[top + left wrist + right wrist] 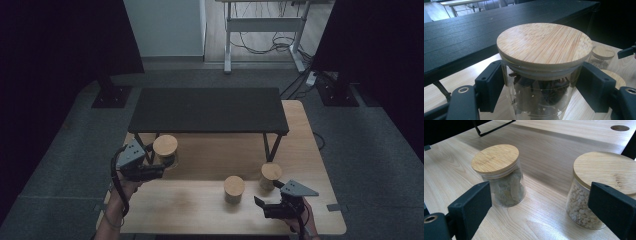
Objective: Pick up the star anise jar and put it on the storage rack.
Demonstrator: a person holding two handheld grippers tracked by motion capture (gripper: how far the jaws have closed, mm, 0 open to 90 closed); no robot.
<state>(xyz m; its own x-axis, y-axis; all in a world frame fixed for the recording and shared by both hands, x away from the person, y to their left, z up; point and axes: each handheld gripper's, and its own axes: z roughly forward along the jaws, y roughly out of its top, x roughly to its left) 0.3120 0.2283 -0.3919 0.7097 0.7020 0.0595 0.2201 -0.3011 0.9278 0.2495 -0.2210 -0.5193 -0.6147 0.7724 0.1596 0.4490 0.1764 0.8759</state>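
The left claw [541, 95] pinches the dark jar [541, 75] near the table's [200, 210] left edge, before the shelf [207, 110]. The right claw [541, 215] is spread, holding nothing; two jars wait.

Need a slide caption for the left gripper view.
Left tongs clamp a glass jar of dark spices, bamboo lid on.

Front strip: bare light wooden table [190, 210] between the two hands, open for passing.
Middle right: two wood-lidded glass jars, one of pale leaves [233, 189], one of white pebbles [270, 175], standing near each other with a gap between.
Back: low black shelf on thin legs [207, 110] roofing the table's far half.
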